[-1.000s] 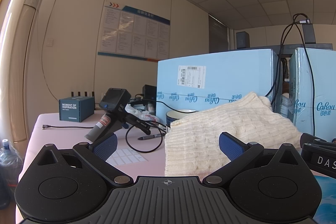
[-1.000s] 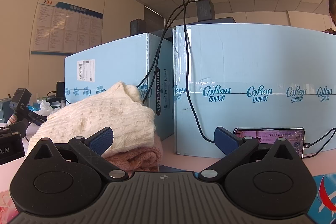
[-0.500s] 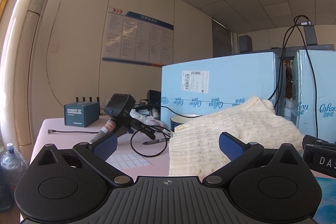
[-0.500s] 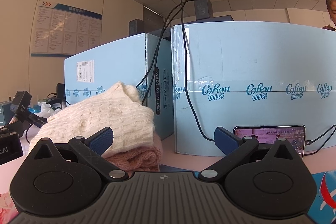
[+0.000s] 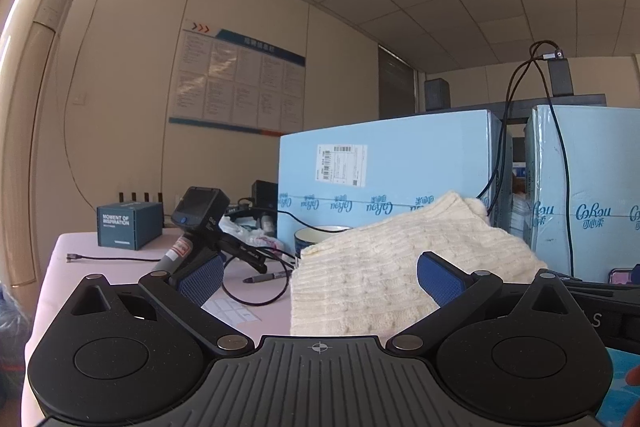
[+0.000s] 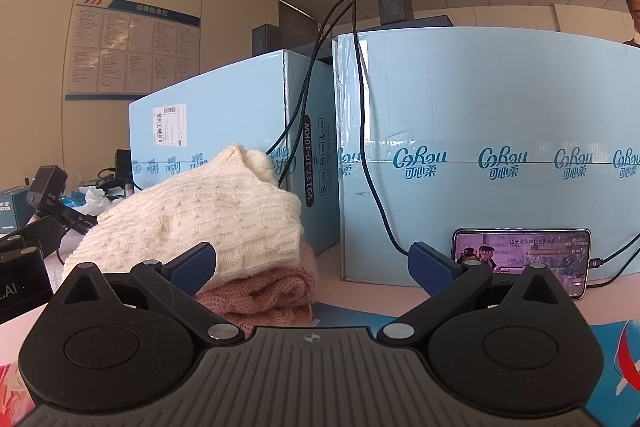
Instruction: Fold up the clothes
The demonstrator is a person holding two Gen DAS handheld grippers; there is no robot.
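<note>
A folded cream cable-knit sweater (image 5: pixel 384 259) lies on the pink table, straight ahead of my left gripper (image 5: pixel 318 279). That gripper is open, nothing between its blue pads, held just short of the sweater. In the right wrist view the same cream sweater (image 6: pixel 200 219) rests on top of a folded pink knit garment (image 6: pixel 264 297). My right gripper (image 6: pixel 312 265) is open too, empty, with its left pad in front of the stack's near edge.
Two light-blue cartons (image 6: pixel 480 147) (image 5: pixel 384 179) stand behind the clothes, with black cables (image 6: pixel 360 107) hanging over them. A phone (image 6: pixel 520 259) leans on the right carton. A handheld device (image 5: pixel 200 223), pen (image 5: pixel 266 277), bowl (image 5: pixel 320 233) and small teal box (image 5: pixel 128 225) crowd the table's left.
Both views have tilted slightly upward, so the sweater and cartons sit lower in frame. Both grippers stay open and the clothes have not moved.
</note>
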